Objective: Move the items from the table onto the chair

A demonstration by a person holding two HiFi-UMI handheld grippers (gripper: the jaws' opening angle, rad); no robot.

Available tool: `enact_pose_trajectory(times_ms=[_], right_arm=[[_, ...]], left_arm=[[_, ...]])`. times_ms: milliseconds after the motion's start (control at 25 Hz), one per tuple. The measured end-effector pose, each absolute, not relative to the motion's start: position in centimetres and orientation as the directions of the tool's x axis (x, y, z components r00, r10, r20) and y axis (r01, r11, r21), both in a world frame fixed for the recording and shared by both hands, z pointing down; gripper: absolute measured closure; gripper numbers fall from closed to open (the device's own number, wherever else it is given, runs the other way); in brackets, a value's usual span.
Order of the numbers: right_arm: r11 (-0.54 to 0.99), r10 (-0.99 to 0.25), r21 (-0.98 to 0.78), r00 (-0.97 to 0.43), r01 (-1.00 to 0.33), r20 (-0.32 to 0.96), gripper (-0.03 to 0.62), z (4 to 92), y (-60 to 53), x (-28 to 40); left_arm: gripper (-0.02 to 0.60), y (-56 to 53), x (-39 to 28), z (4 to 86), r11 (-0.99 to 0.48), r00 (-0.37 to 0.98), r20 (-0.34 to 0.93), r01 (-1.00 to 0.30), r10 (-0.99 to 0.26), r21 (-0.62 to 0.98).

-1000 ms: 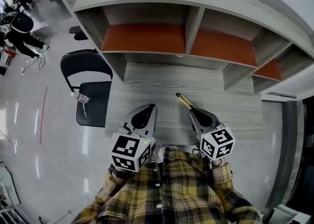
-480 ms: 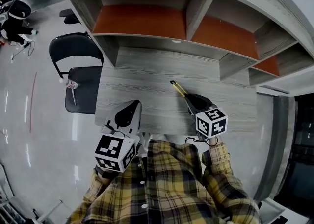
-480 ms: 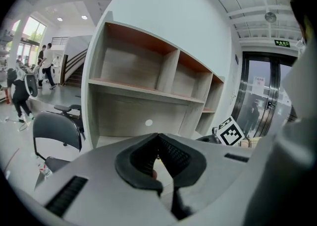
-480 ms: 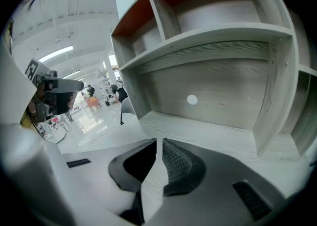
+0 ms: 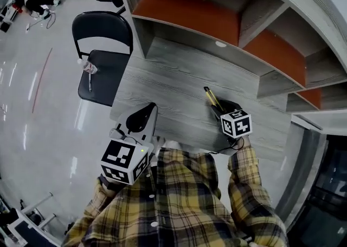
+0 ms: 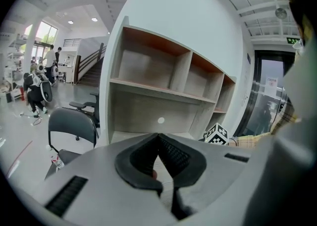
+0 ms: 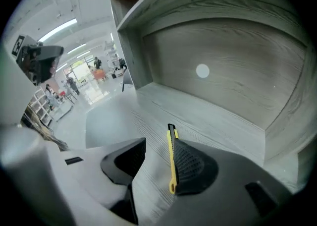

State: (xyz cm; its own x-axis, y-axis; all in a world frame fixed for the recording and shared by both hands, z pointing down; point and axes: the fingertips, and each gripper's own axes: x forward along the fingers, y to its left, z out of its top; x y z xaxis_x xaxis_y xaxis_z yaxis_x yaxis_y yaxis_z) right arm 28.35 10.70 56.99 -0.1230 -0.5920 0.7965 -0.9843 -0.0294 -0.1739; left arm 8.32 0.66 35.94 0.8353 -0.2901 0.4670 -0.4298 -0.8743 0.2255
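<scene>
The right gripper (image 7: pixel 159 143) points down at the table (image 5: pixel 173 80), and its jaws have just been opening; they now stand wide apart. The yellow knife (image 7: pixel 172 158) lies flat on the table between them. It runs lengthwise along the inner face of the jaw at the right of the frame, and its black tip sticks out past the jaw ends. The other jaw stands clear of it, with bare table in the gap, so nothing is gripped.

In the head view the knife sits at the centre right of the table, below the shelves (image 5: pixel 238 21). The left gripper (image 5: pixel 150 108) hangs over the table's near left edge, its jaw tips closed together on nothing. The chair (image 5: pixel 108 86) stands at the upper left, with two small things (image 5: pixel 89 72) on its seat.
</scene>
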Motion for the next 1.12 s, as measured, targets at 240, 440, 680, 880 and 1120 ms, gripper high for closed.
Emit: enact_pose_trajectory(times_ms=[240, 440, 680, 880, 1120], right_arm=[[-0.031, -0.492, -0.151, -0.116, -0.988, 0.863, 0.418, 62.2, 10.5, 29.5], [-0.067, -0.486, -0.171, -0.117, -0.983, 0.866, 0.418, 63.3, 11.0, 30.1], [-0.064, -0.475, -0.127, -0.082, -0.990, 0.876, 0.419, 64.7, 11.5, 30.3], [-0.060, -0.482, -0.088, -0.049, -0.994, 0.875, 0.433, 64.8, 11.6, 30.5], [-0.103, -0.487, -0.110, -0.046, -0.989, 0.872, 0.467, 64.6, 11.7, 31.1]], left_arm=[[0.577, 0.5, 7.8, 37.0, -0.868, 0.816, 0.491, -0.451, -0.306, 0.208], [0.577, 0.7, 7.9, 36.8, -0.860, 0.805, 0.504, -0.466, -0.315, 0.207], [0.577, 0.9, 8.4, 36.9, -0.854, 0.801, 0.504, -0.476, -0.323, 0.209], [0.577, 1.1, 8.4, 37.0, -0.846, 0.797, 0.505, -0.488, -0.331, 0.215], [0.577, 1.7, 8.1, 37.0, -0.830, 0.789, 0.499, -0.513, -0.358, 0.216]])
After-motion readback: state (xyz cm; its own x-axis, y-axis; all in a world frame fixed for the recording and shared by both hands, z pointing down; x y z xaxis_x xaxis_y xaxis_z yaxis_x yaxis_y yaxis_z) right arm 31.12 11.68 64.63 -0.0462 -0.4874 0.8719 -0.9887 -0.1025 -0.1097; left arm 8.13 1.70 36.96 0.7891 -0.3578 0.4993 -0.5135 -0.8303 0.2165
